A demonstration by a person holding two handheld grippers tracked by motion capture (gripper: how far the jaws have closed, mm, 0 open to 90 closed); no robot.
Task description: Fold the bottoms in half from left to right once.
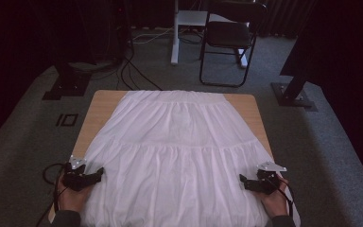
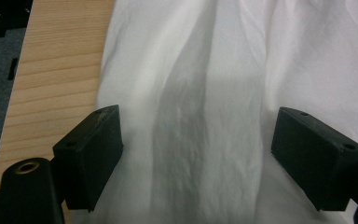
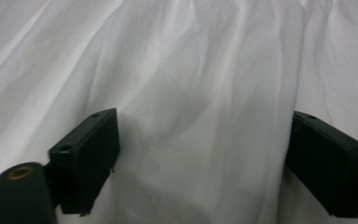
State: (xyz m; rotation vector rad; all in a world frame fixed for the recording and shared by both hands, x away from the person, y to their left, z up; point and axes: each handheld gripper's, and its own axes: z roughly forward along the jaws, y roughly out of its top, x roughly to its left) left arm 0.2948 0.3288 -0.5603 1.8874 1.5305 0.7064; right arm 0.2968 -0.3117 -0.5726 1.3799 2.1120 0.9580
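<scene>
From the high view I see the white skirt [image 1: 175, 156] spread flat over the wooden table [image 1: 101, 101], light, limp cotton, best pinched at its near hem corners; grey carpet and a folding chair [image 1: 229, 40] lie beyond. In the left gripper view, my left gripper [image 2: 196, 154] stands wide apart over a fold. In the right gripper view, my right gripper [image 3: 203, 158] gapes likewise, gripping nothing.

1 white skirt [image 1: 175, 156], 1 wooden table [image 1: 101, 106], 2 grippers, 1 black chair [image 1: 229, 35].

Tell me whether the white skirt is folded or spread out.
Spread out. The white skirt lies flat and fanned across the wooden table, waistband at the far edge, hem toward the person, with no fold-over visible.
</scene>
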